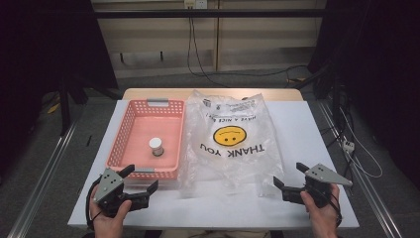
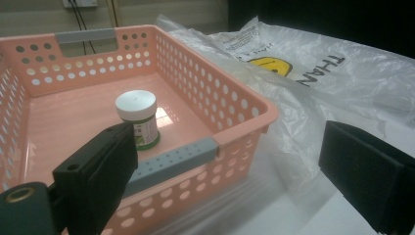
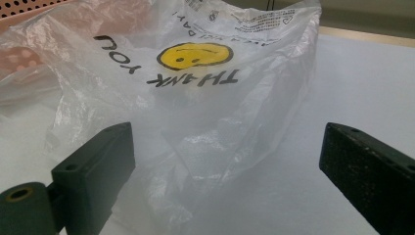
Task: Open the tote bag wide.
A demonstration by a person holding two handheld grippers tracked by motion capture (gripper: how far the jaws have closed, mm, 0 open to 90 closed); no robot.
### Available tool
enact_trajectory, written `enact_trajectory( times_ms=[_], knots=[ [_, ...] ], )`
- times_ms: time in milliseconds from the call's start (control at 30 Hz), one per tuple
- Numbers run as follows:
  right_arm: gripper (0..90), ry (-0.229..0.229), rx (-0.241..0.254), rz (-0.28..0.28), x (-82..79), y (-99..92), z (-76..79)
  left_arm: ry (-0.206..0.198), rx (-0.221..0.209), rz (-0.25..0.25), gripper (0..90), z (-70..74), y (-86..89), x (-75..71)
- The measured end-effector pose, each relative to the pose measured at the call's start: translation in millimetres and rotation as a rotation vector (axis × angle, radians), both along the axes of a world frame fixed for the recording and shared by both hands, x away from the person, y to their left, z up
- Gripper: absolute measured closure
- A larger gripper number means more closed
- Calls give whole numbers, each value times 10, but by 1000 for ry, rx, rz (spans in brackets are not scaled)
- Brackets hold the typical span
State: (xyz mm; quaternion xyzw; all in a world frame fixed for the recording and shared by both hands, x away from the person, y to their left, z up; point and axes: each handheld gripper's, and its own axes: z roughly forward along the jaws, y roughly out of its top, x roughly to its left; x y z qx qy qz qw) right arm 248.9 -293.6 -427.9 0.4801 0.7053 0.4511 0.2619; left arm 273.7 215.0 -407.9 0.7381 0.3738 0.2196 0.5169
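Jar [image 1: 156, 146] stands upright in the pink basket [image 1: 130, 120], plastic bag [image 1: 230, 144] flat beside it on the bench [image 1: 317, 139] — left hand-held gripper [image 1: 142, 182] and right hand-held gripper [image 1: 288, 175] both spread wide, empty, seemingly poised to start.

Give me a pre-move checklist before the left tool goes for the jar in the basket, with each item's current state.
1. Left tool open and empty: ok, jaws wide apart.
2. Right tool open and clear of the plastic bag: ok, jaws apart with nothing between them.
3. Jar upright with its white lid on: ok.
4. Jar alone inside the pink basket, away from its walls: ok.
5. Bag clear of the basket: not ok, its edge lies against the basket's right wall.
6. Bag mouth open to take the jar: cannot tell.
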Motion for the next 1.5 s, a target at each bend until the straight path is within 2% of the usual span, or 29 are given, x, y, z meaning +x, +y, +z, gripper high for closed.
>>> enact_trajectory(
  times_ms=[267,367,567,667,767,867,1000,1100,1133,1233,1367,1500],
  knots=[
    [55,10,4,30,-3,7,5,17,-4,-19,67,-1,-18,3],
    [50,5,5,45,0,20,21,32,5,-32,66,-6,-29,2],
    [59,-7,-8,51,13,71,81,35,27,-46,66,-15,-49,-7],
    [74,-11,-34,32,17,90,116,39,32,-50,66,-20,-57,0],
    [100,-4,-41,22,51,120,158,40,37,-57,66,-26,-64,2],
    [100,-5,-60,43,78,178,216,42,43,-66,66,-31,-62,-5],
    [108,6,-88,102,119,343,239,35,42,-74,66,-30,-48,-9],
    [110,8,-81,125,148,436,236,35,42,-70,66,-31,-46,-4],
    [109,8,-83,157,185,541,230,35,42,-71,66,-30,-47,-3],
    [109,15,-84,199,247,672,227,29,41,-76,66,-24,-46,-10],
    [110,18,-88,234,294,776,236,31,40,-76,66,-27,-45,-1],
    [110,51,-106,276,373,915,206,29,45,-82,66,-30,-47,-5]
  ],
)
